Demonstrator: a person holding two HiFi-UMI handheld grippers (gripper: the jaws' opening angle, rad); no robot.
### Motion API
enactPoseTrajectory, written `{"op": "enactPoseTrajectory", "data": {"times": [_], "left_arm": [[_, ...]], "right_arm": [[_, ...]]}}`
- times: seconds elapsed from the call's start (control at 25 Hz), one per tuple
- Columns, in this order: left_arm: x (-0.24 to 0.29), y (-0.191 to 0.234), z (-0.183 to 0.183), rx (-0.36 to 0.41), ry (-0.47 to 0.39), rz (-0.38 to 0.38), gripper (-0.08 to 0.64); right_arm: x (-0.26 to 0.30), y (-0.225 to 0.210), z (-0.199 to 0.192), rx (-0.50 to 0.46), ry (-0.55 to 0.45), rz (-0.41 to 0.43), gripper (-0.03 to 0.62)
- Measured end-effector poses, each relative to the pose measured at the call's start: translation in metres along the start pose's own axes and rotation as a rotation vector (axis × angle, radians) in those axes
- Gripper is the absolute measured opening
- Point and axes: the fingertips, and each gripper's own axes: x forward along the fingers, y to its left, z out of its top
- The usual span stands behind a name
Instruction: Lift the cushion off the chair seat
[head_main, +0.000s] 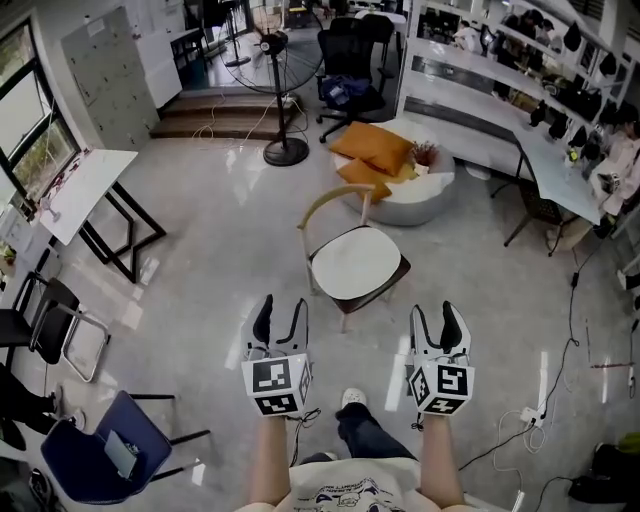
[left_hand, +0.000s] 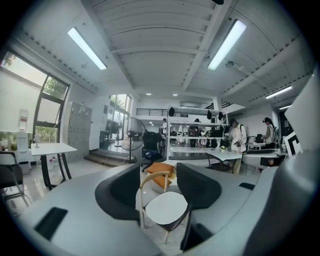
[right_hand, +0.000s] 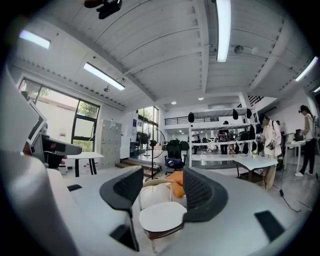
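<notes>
A white round cushion (head_main: 356, 263) lies flat on the seat of a wooden chair (head_main: 324, 208) with a curved backrest, in the middle of the floor. The same cushion (left_hand: 166, 208) shows between the jaws in the left gripper view, and the cushion (right_hand: 162, 216) again in the right gripper view, some way ahead. My left gripper (head_main: 280, 318) and right gripper (head_main: 438, 322) hover side by side near the chair's front, both open with nothing between their fingers. Neither touches the cushion.
A round white floor bed (head_main: 412, 190) with orange pillows (head_main: 372, 148) lies just behind the chair. A standing fan (head_main: 280, 90) is farther back. A white folding table (head_main: 85, 190) and dark chairs (head_main: 110, 440) stand at the left. Desks (head_main: 560, 170) line the right; cables (head_main: 520, 420) run over the floor.
</notes>
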Motion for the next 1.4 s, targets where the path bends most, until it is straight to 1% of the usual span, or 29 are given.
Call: {"op": "enactPoseTrajectory", "data": {"times": [0.16, 0.32, 0.44, 0.6, 0.8, 1.0, 1.16, 1.4], "left_arm": [[0.060, -0.004, 0.018, -0.003, -0.007, 0.032, 0.225], [0.109, -0.006, 0.026, -0.007, -0.012, 0.050, 0.225], [0.138, -0.008, 0.025, -0.010, 0.003, 0.058, 0.225], [0.169, -0.007, 0.017, -0.013, 0.034, 0.066, 0.225], [0.208, 0.005, 0.012, -0.023, 0.069, 0.077, 0.225], [0.259, 0.025, 0.005, -0.024, 0.097, 0.069, 0.232], [0.308, 0.040, 0.007, -0.031, 0.109, 0.048, 0.233], [0.389, 0.074, 0.011, -0.056, 0.130, 0.007, 0.233]], "right_arm": [[0.063, -0.027, 0.013, -0.006, -0.007, 0.032, 0.249], [0.114, -0.047, 0.017, -0.006, -0.010, 0.051, 0.249], [0.143, -0.058, 0.015, -0.003, -0.001, 0.062, 0.249], [0.174, -0.067, 0.002, 0.009, 0.029, 0.068, 0.249], [0.217, -0.069, -0.006, 0.024, 0.062, 0.074, 0.255], [0.267, -0.064, -0.017, 0.026, 0.089, 0.072, 0.255], [0.314, -0.067, -0.019, 0.023, 0.102, 0.042, 0.256], [0.394, -0.059, -0.015, 0.000, 0.106, 0.011, 0.256]]}}
